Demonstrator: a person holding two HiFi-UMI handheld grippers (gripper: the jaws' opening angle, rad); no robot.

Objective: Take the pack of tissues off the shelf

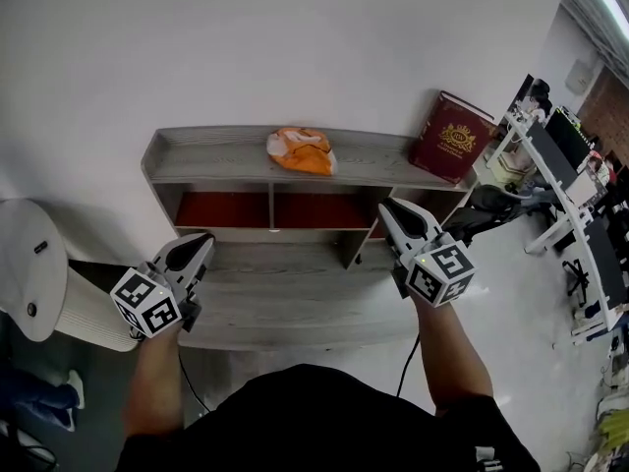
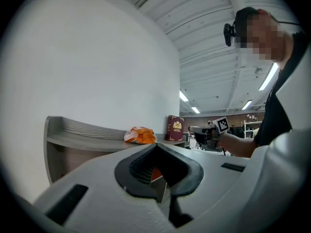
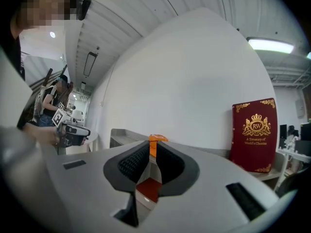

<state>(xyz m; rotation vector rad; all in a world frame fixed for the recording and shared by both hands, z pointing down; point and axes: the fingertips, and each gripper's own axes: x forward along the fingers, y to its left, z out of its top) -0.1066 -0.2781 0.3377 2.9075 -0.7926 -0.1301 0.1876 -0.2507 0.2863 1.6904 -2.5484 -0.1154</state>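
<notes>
tissue pack [image 1: 302,151] — on shelf [image 1: 197,155] top | book [image 1: 450,138] — right end

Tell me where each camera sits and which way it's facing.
Head view: on the person's head, looking steeply down at the shelf, tissue pack and book; both forearms, left gripper and right gripper show.
Left gripper view: rides the left gripper, looking level along the shelf; its own fingers and the person's right arm show.
Right gripper view: rides the right gripper, facing the wall; its own fingers show.
Shared: all three see the tissue pack and book.
</notes>
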